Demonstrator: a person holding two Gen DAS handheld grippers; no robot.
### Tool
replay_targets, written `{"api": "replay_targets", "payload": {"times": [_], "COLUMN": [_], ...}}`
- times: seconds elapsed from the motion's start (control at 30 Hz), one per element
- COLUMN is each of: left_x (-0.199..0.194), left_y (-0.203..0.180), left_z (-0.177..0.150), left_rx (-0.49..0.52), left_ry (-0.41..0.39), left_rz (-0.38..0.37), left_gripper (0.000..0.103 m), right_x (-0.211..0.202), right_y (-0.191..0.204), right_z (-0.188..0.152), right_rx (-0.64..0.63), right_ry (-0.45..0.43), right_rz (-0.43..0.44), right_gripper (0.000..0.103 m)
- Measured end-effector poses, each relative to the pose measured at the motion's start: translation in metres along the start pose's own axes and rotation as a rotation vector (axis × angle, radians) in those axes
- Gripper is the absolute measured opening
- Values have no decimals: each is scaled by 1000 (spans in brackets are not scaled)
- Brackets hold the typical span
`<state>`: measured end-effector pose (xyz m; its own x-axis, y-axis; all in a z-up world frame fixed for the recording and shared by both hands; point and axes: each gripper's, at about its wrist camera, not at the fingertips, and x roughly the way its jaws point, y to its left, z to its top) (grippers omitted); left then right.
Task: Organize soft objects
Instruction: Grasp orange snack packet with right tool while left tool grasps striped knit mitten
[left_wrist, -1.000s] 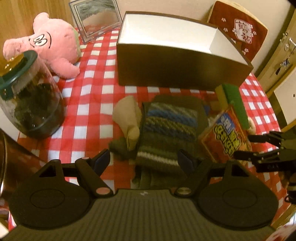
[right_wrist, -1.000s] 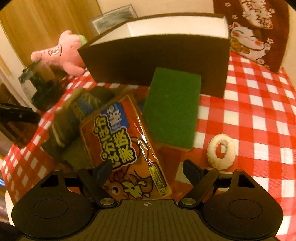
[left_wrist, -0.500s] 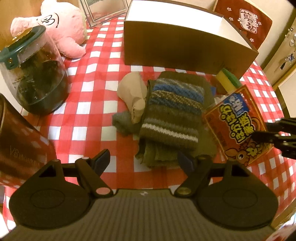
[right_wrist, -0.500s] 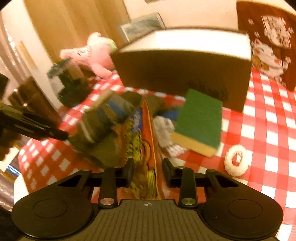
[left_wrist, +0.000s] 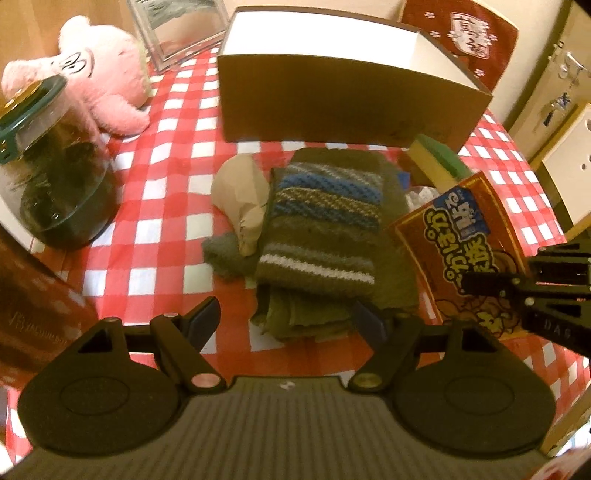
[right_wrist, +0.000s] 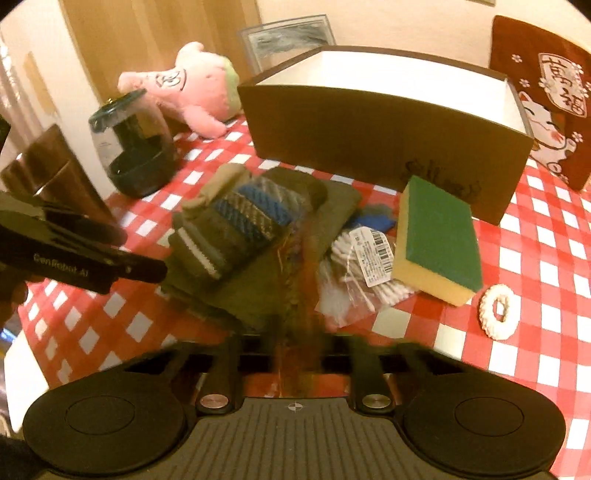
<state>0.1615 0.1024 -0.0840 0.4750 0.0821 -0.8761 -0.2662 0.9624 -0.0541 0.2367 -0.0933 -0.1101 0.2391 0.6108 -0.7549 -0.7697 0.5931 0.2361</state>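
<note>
Right gripper (right_wrist: 295, 354): clamped on the orange packet (left_wrist: 469, 251), lifting it edge-on, likely to uncover the soft things
Left gripper (left_wrist: 284, 317): wide, empty, poised before the striped knit (left_wrist: 325, 229)
Box (left_wrist: 351, 107): open behind the pile, probably the destination

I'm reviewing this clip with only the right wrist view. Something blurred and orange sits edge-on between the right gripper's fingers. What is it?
Observer: The left wrist view shows its face. It is an orange packet with Japanese print, clamped in the right gripper.
Operator: And the left gripper? I only see it side-on.
Observer: The left gripper is open and empty, jaws wide apart, pointing at the striped knit.
Operator: Is anything hidden beyond that knit?
Observer: A grey cloth lies partly under the beige cloth, against the knit's side.
</note>
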Motion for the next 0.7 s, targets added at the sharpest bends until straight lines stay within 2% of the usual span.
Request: {"api": "replay_targets", "payload": {"times": [0.33, 0.4, 0.47, 0.63, 0.7], "left_x": [17, 23, 28, 45, 52], "left_y": [-27, -34, -41, -50, -50], "left_z": [20, 25, 28, 35, 38], "left_rx": [141, 174, 213, 285, 302], "left_ry": [-39, -41, -43, -35, -22], "left_rz": [-48, -52, -49, -17, 1], "left_gripper": [77, 73, 67, 66, 62], "right_x": [-34, -38, -42, -49, -52], "right_y": [-4, -6, -10, -21, -25], "right_z": [6, 5, 4, -1, -3], "right_rx": [95, 119, 149, 212, 238], "right_ry": [-71, -72, -73, -68, -65], "right_rz": [-45, -59, -68, -115, -129], "right_gripper": [2, 2, 2, 2, 2]}}
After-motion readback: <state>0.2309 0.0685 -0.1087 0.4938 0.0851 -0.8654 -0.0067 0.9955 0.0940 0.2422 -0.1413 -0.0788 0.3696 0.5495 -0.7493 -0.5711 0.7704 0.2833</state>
